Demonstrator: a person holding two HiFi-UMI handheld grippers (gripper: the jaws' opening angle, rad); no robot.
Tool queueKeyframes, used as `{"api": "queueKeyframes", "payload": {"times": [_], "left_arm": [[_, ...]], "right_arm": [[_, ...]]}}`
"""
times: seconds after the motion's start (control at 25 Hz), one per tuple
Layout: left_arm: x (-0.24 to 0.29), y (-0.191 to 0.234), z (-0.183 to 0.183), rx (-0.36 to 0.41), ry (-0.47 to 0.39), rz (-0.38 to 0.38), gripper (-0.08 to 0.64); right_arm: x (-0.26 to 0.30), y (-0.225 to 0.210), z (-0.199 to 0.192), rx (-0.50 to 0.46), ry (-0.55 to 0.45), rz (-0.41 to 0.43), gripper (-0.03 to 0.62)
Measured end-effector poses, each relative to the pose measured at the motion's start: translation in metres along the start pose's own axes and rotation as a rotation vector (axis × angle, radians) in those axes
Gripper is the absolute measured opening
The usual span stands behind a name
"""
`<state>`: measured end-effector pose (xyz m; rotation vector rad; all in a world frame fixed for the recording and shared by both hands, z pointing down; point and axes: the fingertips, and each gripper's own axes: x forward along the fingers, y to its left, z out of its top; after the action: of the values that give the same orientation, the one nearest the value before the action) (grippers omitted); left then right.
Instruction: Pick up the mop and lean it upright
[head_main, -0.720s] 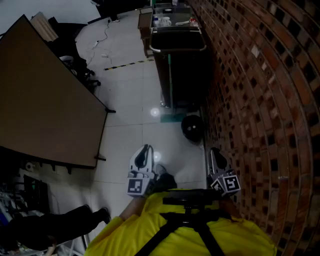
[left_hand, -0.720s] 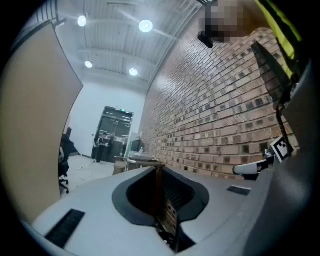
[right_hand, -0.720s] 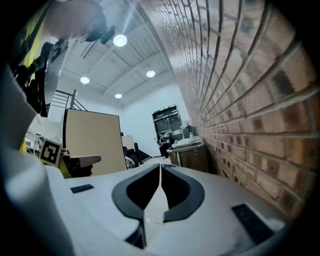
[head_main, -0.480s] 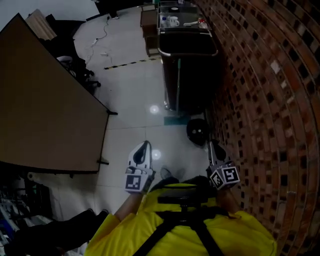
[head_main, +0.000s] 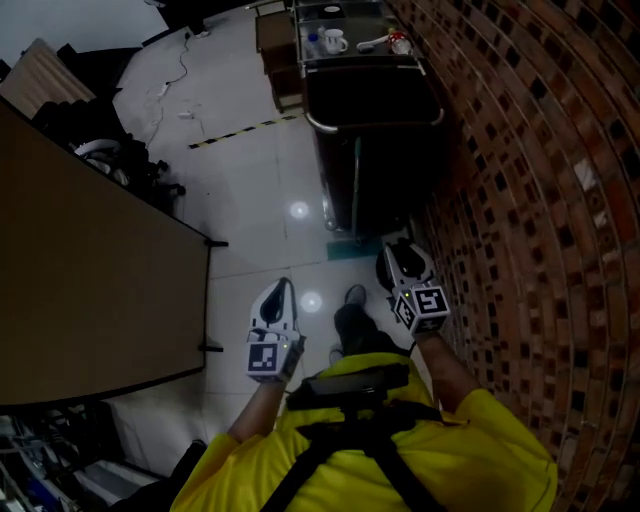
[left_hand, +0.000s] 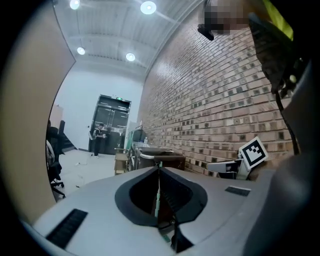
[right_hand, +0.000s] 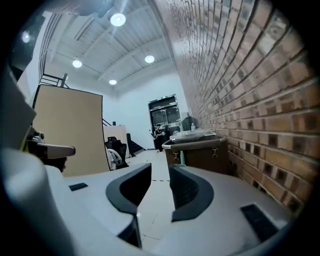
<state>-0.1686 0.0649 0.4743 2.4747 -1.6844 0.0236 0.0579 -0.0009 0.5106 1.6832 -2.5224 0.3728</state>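
So, the left gripper (head_main: 285, 292) is pinched shut on nothing, and the right gripper (head_main: 402, 250) has its jaws apart, empty. At 12 o'clock what's likely the mop (head_main: 356, 190), a green pole, stands against the cart (head_main: 375, 95). I'd step closer and clamp mid-handle with the right first.

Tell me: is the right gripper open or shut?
Open. The right gripper shows a clear gap between its jaws; nothing sits between them.
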Motion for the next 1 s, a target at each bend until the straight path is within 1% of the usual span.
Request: {"api": "queueKeyframes", "payload": {"times": [0.08,0.2,0.28,0.36,0.4,0.44,0.56,0.68,0.76,0.88,1.0], "left_arm": [[0.029,0.019,-0.002,-0.006,0.012,0.006,0.000],[0.073,0.051,-0.003,0.016,0.036,0.020,0.000],[0.103,0.069,-0.005,0.018,0.058,0.031,0.000],[0.135,0.084,-0.007,0.005,0.074,0.034,0.000],[0.149,0.090,-0.007,0.001,0.081,0.033,0.000],[0.161,0.096,-0.006,-0.003,0.088,0.030,0.000],[0.180,0.108,0.002,-0.006,0.088,0.012,0.000],[0.195,0.117,0.000,-0.010,0.104,-0.007,0.000],[0.203,0.120,-0.004,-0.008,0.125,-0.028,0.000],[0.214,0.124,-0.005,0.006,0.143,-0.057,0.000],[0.226,0.127,-0.002,-0.007,0.152,-0.053,0.000]], "right_arm": [[0.053,-0.017,-0.005,0.001,0.005,-0.010,0.120],[0.141,-0.049,-0.009,0.002,0.007,-0.027,0.137],[0.202,-0.074,-0.013,-0.017,0.007,-0.039,0.137],[0.262,-0.100,-0.018,-0.053,0.016,-0.055,0.138],[0.287,-0.111,-0.023,-0.065,0.029,-0.063,0.157],[0.307,-0.118,-0.027,-0.064,0.045,-0.070,0.160],[0.340,-0.126,-0.038,-0.056,0.080,-0.092,0.160],[0.359,-0.128,-0.043,-0.068,0.095,-0.107,0.159],[0.364,-0.128,-0.043,-0.073,0.094,-0.131,0.110],[0.369,-0.125,-0.045,-0.074,0.097,-0.149,0.115],[0.366,-0.122,-0.047,-0.078,0.102,-0.157,0.109]]}}
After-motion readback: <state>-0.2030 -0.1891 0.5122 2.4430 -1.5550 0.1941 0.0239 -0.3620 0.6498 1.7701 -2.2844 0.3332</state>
